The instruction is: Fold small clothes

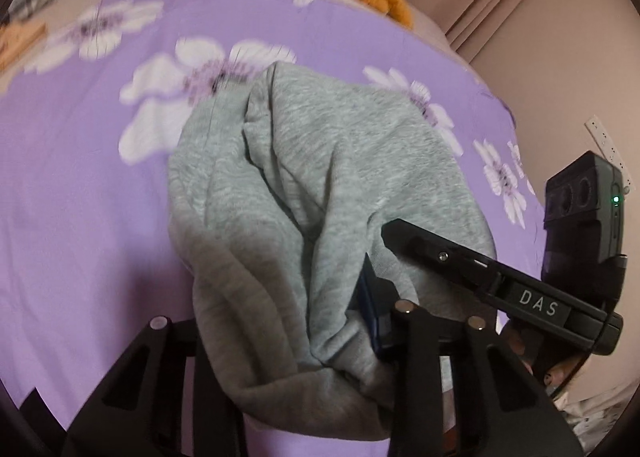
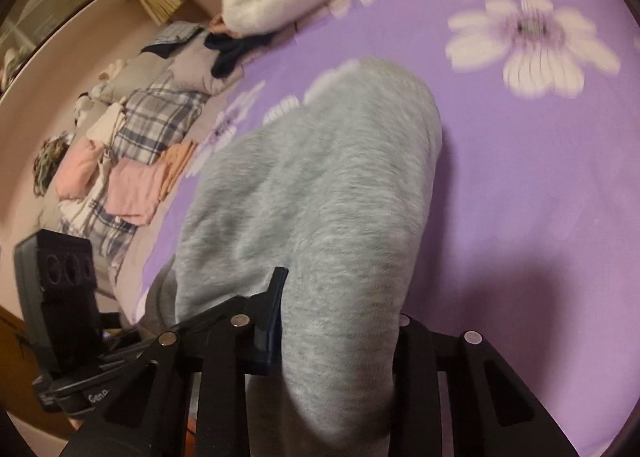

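The grey knit garment (image 1: pixel 320 193) is bunched and raised above the purple floral bedsheet (image 1: pixel 80 185), with its far end resting on the sheet. The left hand-held gripper (image 1: pixel 304 353) is closed on one gathered end of the fabric. The right hand-held gripper (image 2: pixel 340 353) is closed on the other end. A stack of folded clothes (image 2: pixel 132 177) lies near the bed edge, well apart from the garment.

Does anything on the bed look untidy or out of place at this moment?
Only the grey garment: it is bunched and wrinkled, held by both grippers, left and right, above the purple sheet. The folded stack looks neat.
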A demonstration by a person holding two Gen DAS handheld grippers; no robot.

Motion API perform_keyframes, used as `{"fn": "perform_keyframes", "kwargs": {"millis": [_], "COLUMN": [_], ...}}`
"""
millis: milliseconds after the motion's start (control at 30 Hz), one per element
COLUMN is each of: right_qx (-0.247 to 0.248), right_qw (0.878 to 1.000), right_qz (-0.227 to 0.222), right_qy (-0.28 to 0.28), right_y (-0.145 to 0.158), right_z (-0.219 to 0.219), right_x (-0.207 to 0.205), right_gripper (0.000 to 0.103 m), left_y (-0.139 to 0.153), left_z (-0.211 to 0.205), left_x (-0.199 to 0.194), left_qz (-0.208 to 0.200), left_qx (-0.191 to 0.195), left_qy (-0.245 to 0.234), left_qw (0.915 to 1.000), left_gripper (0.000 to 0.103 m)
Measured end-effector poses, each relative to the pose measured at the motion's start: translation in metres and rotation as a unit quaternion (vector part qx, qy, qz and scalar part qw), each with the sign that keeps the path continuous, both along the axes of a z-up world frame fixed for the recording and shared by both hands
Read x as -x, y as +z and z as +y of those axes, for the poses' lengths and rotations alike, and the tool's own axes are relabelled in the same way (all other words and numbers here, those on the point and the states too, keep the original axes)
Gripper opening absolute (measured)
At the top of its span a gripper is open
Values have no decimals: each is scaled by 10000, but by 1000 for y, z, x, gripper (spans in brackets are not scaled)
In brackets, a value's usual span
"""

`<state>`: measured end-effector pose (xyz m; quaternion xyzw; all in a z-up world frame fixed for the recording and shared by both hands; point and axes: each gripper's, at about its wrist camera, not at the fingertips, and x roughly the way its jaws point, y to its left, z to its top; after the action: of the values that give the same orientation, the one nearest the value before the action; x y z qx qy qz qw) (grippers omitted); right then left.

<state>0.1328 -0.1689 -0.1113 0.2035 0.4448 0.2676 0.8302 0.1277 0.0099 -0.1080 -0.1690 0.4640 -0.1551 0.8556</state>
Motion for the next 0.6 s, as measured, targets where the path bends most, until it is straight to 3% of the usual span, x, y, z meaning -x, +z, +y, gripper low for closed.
{"fn": "perform_keyframes", "kwargs": {"millis": [167,367,600], "right_qx": [153,285,377], "right_qw": [9979,9932,9934], "right_qz": [-621,-1106,-1039], "right_qy": [-73,-229,-312], "right_y": [38,60,42], "right_z": [-14,-28,-37], "right_x": [3,-4,-23], "right_gripper": [33,33,33], "left_y": [34,51,28], "left_z": [-11,-22,-36], "left_x": [-4,-10,-32], "left_qz": [-528,-934,-648], "left_qx": [5,-41,-43], "left_qy": [-59,-116,-115], "left_qw": [9986,9956,9978], "left_gripper": [36,36,36]}}
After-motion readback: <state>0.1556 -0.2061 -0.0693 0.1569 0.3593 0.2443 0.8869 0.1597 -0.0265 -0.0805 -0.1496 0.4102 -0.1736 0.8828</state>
